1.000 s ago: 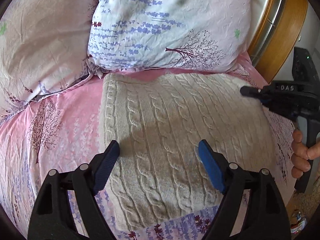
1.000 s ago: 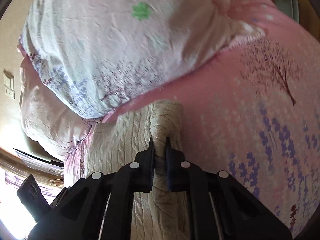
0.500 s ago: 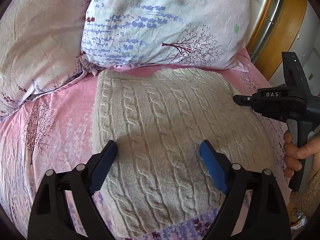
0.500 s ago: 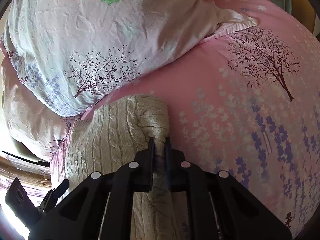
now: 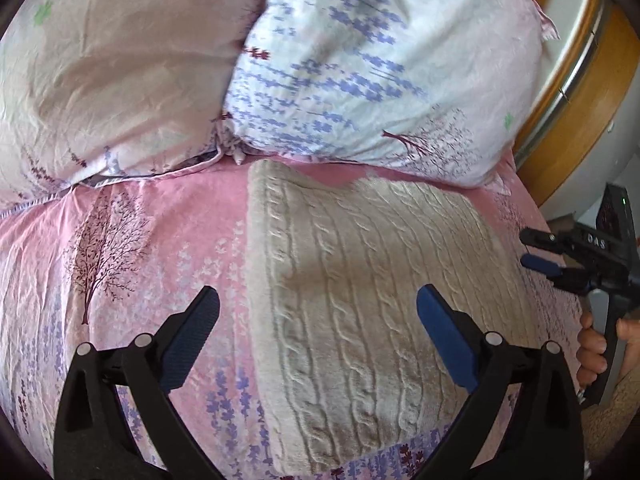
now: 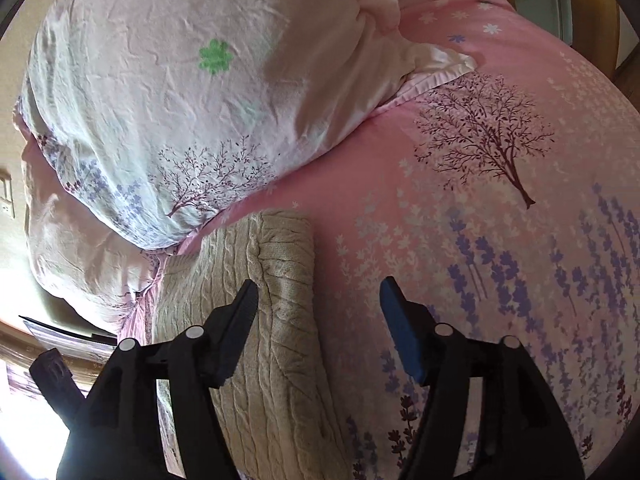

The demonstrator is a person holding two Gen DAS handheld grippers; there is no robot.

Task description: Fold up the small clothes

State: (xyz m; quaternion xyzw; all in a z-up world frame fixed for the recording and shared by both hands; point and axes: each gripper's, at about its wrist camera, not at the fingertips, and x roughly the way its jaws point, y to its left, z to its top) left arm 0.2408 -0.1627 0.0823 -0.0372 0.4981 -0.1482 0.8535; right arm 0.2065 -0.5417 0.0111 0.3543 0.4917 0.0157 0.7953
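Observation:
A folded beige cable-knit sweater lies flat on the pink floral bed sheet, its far edge near the pillows. My left gripper is open and empty, hovering above the sweater's near left part. My right gripper is open and empty, just off the sweater's folded edge, with its left finger over the knit. The right gripper also shows in the left wrist view at the sweater's right side, held by a hand.
Two large floral pillows lie against the head of the bed beyond the sweater. A wooden bed frame curves at the right. Bare pink sheet spreads right of the sweater.
My right gripper has opened and let go of the sweater's edge, which now lies on the bed. My left gripper has shifted left, staying open.

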